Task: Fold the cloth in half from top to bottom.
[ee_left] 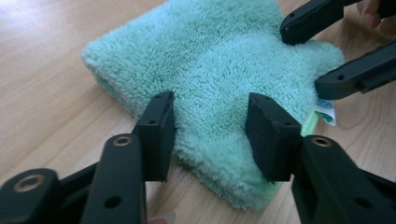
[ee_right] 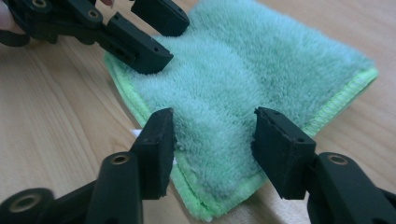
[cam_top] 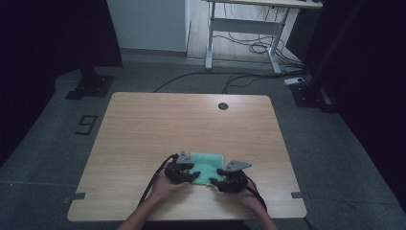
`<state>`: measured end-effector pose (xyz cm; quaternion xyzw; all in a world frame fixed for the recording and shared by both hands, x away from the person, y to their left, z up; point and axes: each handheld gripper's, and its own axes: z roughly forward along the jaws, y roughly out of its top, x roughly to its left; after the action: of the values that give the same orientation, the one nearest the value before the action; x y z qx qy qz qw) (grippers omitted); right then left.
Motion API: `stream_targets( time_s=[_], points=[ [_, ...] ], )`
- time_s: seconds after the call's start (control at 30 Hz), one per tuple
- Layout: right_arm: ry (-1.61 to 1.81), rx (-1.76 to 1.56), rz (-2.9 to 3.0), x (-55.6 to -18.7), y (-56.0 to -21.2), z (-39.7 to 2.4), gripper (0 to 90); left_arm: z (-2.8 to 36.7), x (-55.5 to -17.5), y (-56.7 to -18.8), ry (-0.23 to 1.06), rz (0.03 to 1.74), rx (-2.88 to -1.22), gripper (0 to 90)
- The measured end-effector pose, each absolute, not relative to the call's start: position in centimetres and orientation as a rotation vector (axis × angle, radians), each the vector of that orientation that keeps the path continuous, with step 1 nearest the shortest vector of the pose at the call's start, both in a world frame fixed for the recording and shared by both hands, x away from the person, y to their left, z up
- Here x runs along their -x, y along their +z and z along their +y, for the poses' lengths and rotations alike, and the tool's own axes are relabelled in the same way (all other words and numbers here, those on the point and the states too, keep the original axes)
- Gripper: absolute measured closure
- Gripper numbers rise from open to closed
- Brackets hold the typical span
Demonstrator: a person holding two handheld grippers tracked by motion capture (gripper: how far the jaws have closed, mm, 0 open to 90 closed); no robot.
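Observation:
A folded mint-green fluffy cloth [cam_top: 208, 164] lies near the front edge of the wooden table [cam_top: 158, 124]. My left gripper [cam_top: 195, 173] stands at the cloth's left front corner, my right gripper [cam_top: 215, 177] at its right front corner. In the left gripper view the left gripper [ee_left: 210, 133] is open, its jaws astride the near edge of the cloth [ee_left: 219, 60], with the right gripper [ee_left: 322, 53] open at the far corner. In the right gripper view the right gripper [ee_right: 212, 140] is open over the bright-green stitched hem of the cloth [ee_right: 261, 60]; the left gripper [ee_right: 156, 37] is beyond it.
A small white label [ee_left: 325, 112] sticks out at the cloth's edge. A round cable hole [cam_top: 222, 106] sits at the table's far side. Behind the table, a white desk frame [cam_top: 244, 28] and loose cables [cam_top: 249, 76] rest on the floor; a black stand base [cam_top: 91, 86] is far left.

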<state>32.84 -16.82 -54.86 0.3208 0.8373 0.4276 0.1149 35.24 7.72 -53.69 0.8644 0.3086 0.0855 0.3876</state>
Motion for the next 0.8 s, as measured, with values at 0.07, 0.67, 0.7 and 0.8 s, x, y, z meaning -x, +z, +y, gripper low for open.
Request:
stream_targets(
  time_s=[0.07,0.67,0.7,0.8],
  points=[
    [1.314,-0.933,2.416,-32.8,-54.1,-17.2,49.1,8.0,-35.3,-53.0,0.215,0.776,-2.155,51.1],
    [1.199,-1.052,2.375,-38.4,-54.5,-16.3,50.9,7.4,-37.9,-53.5,0.214,0.846,-2.151,51.0],
    [1.199,-1.044,2.367,-37.9,-54.2,-16.4,50.6,7.5,-37.6,-53.2,0.218,0.839,-2.147,50.8],
    [1.254,-1.008,2.358,-36.2,-53.3,-16.8,49.5,8.1,-36.2,-52.1,0.223,0.808,-2.133,50.6]
  ],
)
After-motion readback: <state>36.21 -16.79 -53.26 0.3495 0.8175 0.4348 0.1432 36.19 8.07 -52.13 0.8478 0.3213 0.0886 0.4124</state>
